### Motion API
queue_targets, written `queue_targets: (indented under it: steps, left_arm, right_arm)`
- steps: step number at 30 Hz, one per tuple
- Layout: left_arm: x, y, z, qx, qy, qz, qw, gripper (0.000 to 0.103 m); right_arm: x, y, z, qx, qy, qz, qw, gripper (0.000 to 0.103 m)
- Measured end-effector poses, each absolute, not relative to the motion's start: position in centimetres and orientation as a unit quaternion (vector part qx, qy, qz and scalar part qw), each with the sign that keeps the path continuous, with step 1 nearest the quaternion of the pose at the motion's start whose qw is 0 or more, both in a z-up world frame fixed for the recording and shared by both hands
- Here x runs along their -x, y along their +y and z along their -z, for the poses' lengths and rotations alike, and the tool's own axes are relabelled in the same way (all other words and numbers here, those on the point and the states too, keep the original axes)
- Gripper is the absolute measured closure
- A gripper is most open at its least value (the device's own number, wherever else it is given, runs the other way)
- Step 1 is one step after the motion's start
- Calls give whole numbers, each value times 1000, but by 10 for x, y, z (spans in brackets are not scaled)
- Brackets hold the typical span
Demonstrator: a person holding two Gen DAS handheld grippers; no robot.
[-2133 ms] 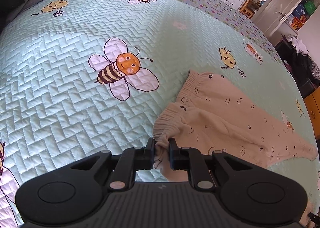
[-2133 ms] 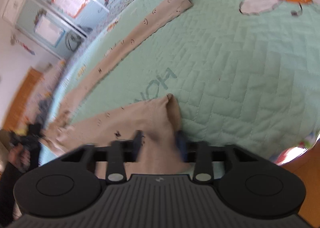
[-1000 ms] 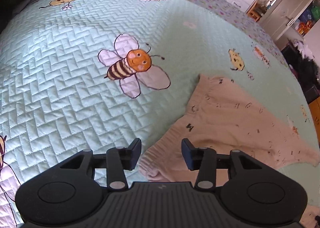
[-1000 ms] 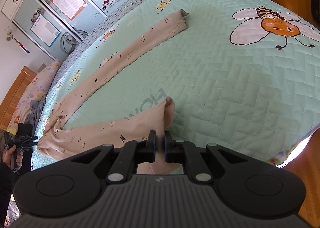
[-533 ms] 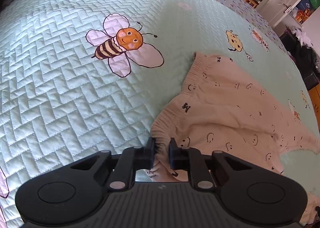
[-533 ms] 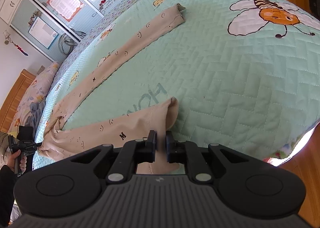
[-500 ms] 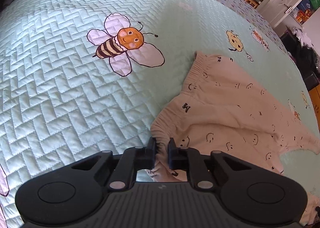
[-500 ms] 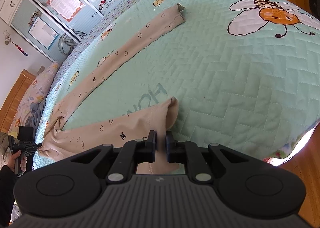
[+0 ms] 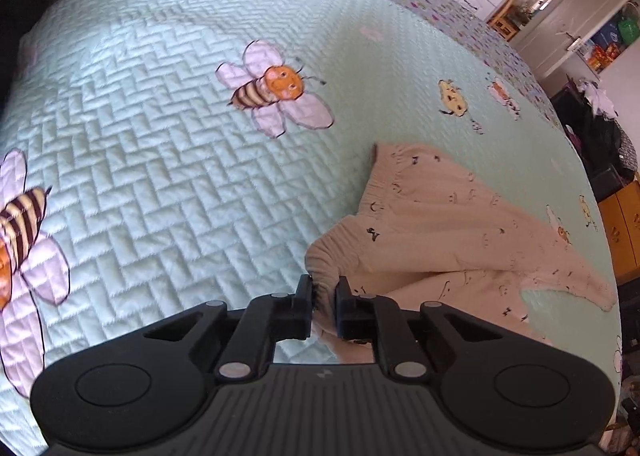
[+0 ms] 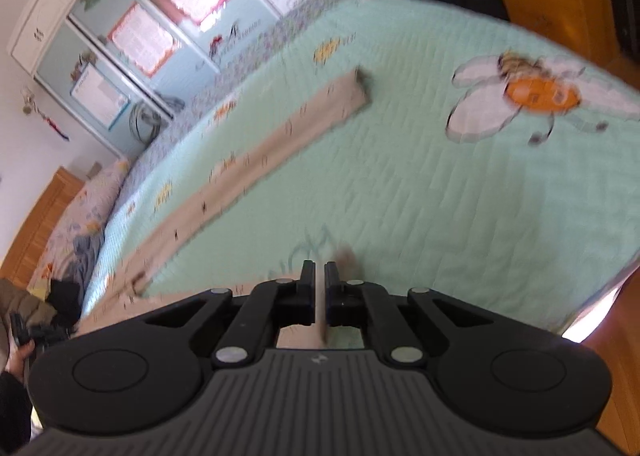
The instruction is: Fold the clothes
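In my left wrist view, my left gripper [image 9: 324,292] is pinched narrow on the gathered waistband corner of the beige trousers [image 9: 440,224]. The waist end lies on the green quilted bedspread [image 9: 160,176], just right of the printed bee [image 9: 272,92], and the cloth runs away to my right toward the bed's edge. Near my jaws the waistband bunches into a thick roll, so I judge the bite to be on several layers rather than 1 clean edge.

In my right wrist view, which is blurred with motion, my right gripper [image 10: 319,280] is closed to a thin slit on a fold of beige cloth that shows between and below the jaws; I take it for the cuff of the near leg. The other trouser leg [image 10: 280,136] lies flat and stretched out across the bedspread, its cuff near the large bee print [image 10: 532,92].

What could go wrong: the 2 legs are well apart, so if I bring the near leg over unevenly the seams will not meet and the fold will be crooked. The thin right-hand hold could slip in a fast swing, and the bunched waistband could drag wrinkles along with it
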State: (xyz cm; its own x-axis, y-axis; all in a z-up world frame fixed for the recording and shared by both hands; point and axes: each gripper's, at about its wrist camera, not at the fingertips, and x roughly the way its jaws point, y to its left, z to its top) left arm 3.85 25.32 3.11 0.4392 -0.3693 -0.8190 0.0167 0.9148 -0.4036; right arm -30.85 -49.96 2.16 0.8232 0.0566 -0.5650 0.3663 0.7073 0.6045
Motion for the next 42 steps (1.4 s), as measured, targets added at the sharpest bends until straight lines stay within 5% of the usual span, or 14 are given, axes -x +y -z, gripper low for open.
queue_targets:
  steps: [4,9,16,19,20,22,35,42]
  left_arm:
    - [-42,259,-12,201,516,101,826,81]
    - [-38,250,-17,178,505,112,837,68]
    - [-36,250,-15,173,508,106,837,61]
    - [-37,249,-9,176,512,102,834,61]
    - [-36,248,-8,176,513,101,834,61]
    - [-35,247,-7,174,514,101,834,61]
    - [-31,245,-13,169,511,108,836,61]
    - [-25,244,-15,167,506,116,838,61]
  right_arm:
    - [307,-499,-11,-382,307,79,868,91]
    - [310,-481,16,-387,335,86,855,40]
    - [307,-477,33,-388,330,78,857,36]
    - [295,-470,33,-351,338,75,870,44]
    - [291,-467,32,-332,345,82,874,55]
    - [289,-463,31,-319,347,75,879,97]
    - [273,-490,-47,-250,289,95,919,96]
    - [243,-524,-10,-272,343,128,890,95]
